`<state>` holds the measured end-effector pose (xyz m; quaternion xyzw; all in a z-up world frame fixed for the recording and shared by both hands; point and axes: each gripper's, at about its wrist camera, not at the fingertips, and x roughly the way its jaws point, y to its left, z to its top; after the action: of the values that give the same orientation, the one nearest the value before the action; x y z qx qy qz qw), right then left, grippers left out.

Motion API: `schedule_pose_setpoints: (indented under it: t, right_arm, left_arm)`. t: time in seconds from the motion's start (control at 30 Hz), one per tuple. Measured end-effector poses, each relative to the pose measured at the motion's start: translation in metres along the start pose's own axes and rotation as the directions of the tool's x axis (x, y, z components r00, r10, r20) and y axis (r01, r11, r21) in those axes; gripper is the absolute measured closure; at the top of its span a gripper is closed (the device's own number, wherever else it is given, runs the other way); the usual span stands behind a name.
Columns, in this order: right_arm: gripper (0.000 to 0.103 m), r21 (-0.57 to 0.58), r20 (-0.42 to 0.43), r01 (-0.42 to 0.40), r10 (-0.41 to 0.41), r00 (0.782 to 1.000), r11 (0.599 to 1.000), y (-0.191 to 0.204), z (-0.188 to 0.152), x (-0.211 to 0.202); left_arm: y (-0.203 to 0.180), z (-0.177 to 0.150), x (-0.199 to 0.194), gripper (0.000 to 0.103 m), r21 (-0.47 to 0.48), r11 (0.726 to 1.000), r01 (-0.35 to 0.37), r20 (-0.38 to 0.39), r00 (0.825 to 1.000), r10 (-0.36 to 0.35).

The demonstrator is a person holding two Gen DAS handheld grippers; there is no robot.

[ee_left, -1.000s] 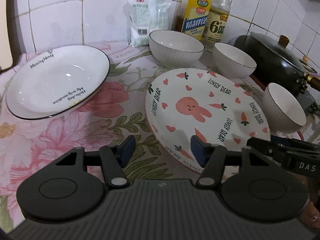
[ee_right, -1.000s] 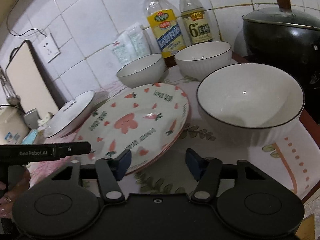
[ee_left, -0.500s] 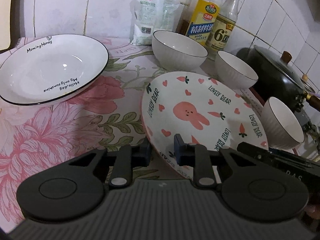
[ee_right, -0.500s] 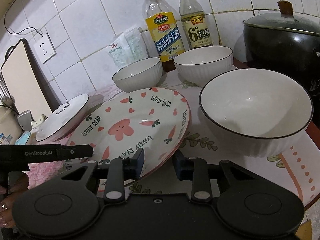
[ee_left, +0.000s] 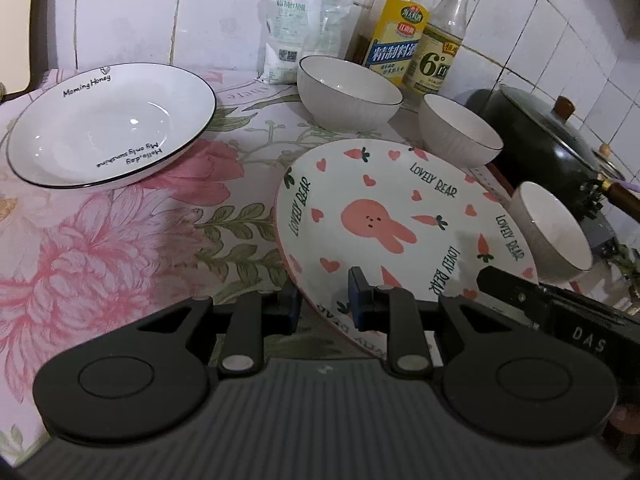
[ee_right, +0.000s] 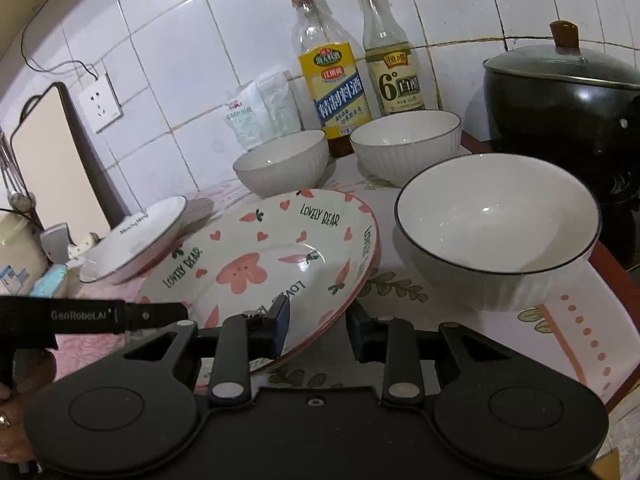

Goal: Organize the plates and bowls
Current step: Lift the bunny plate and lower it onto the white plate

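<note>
Plate [ee_left: 384,216] with the bear print sits mid-bench, tipped, its near rim caught from two sides. My left claw [ee_left: 322,304] has just closed on the near-left rim: one pad under the edge, the other on the printed face. My right claw [ee_right: 316,326] has likewise just closed on the near-right rim, left pad on the face, right pad below and outside the lip; I read it as gripping, though that outer pad's contact is hard to see.

The relation that matters: both claws hold the same near edge, close together, so the plate's bulk hangs out ahead of them toward the wall. Far rim looks lower, possibly resting on the bench [ee_left: 120,240].

White plate [ee_left: 108,128] lies well to the left, nearer my left hand. Big bowl [ee_right: 496,228] stands just right of the bear plate, nearer my right. Two more bowls [ee_right: 280,162] [ee_right: 404,142] sit behind, by the bottles [ee_right: 336,84].
</note>
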<state>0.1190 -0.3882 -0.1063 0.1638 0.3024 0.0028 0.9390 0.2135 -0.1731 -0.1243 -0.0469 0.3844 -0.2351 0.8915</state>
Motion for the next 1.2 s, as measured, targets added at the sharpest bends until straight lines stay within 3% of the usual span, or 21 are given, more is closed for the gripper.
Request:
schedule_pose_setpoints:
  t: [0.37, 0.77, 1.2]
  right_arm:
    - [0.067, -0.04, -0.078, -0.051, 0.048, 0.996, 0.998, 0.03, 0.008, -0.024]
    - [0.067, -0.105, -0.081, -0.158, 0.15, 0.985, 0.982, 0.074, 0.024, -0.036]
    - [0.067, -0.118, -0.133, -0.308, 0.292, 0.947, 0.944, 0.119, 0.064, -0.006]
  left_arm:
    - [0.005, -0.008, -0.051, 0.081, 0.018, 0.999, -0.036, 0.016, 0.999, 0.036]
    - [0.03, -0.004, -0.104, 0.081, -0.011, 0.997, -0.08, 0.089, 0.993, 0.08]
    - [0.07, 0.024, -0.134, 0.08, -0.076, 0.986, -0.151, 0.154, 0.975, 0.162]
